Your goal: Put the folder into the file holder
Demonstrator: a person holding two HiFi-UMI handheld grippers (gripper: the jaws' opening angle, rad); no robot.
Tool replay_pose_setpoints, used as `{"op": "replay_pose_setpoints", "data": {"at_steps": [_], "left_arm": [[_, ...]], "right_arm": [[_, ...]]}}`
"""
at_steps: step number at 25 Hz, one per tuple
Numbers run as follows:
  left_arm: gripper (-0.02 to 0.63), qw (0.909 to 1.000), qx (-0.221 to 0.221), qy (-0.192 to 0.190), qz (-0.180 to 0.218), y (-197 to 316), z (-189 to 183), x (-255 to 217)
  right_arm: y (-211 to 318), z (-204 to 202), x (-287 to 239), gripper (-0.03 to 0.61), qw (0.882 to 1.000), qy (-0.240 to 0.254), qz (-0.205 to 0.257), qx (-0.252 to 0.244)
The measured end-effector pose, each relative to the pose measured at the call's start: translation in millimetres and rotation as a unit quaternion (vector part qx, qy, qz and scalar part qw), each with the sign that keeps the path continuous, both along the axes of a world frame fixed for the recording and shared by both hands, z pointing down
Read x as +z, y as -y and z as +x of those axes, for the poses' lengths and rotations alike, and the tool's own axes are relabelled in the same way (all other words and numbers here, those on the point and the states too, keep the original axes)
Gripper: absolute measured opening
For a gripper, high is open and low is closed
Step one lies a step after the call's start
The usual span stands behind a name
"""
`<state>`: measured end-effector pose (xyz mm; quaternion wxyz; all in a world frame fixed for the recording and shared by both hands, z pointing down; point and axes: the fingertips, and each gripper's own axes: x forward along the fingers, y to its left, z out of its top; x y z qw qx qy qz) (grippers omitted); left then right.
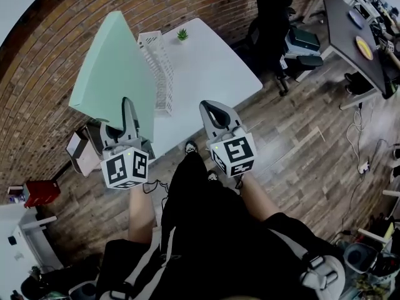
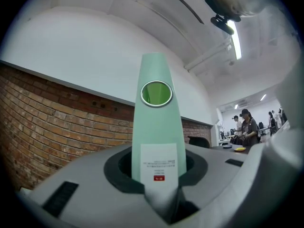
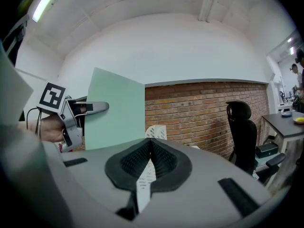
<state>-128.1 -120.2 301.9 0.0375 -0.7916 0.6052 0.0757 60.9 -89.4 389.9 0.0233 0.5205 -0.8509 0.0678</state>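
The left gripper (image 1: 128, 108) is pinching the green folder (image 1: 115, 74) at its thin back edge, holding it up beside the file holder (image 1: 159, 74). The right gripper (image 1: 215, 110) is closed on nothing. I think the smooth, stiff folder could be slipping, or knocking over the white holder full of holes.

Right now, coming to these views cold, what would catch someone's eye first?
The big mint-green folder, clamped in the left gripper and standing up at the left of the white table. Next, the white mesh file holder on the table just right of it, and the right gripper, shut and empty, by the near edge.
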Motion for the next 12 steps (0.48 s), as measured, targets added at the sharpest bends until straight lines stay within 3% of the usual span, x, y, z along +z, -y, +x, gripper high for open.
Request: {"op": "replay_pose_setpoints", "data": {"at_steps": [6, 12], "left_arm": [[0.133, 0.9999, 0.005, -0.003, 0.015, 37.4, 5.9, 7.8], [0.133, 0.9999, 0.008, -0.008, -0.005, 73.3, 4.2, 30.4]], "right_arm": [[37.7, -1.1, -2.7, 0.009, 1.000, -0.014, 0.001, -0.008], [71.4, -9.0, 3.0, 0.009, 1.000, -0.019, -0.009, -0.012]]}}
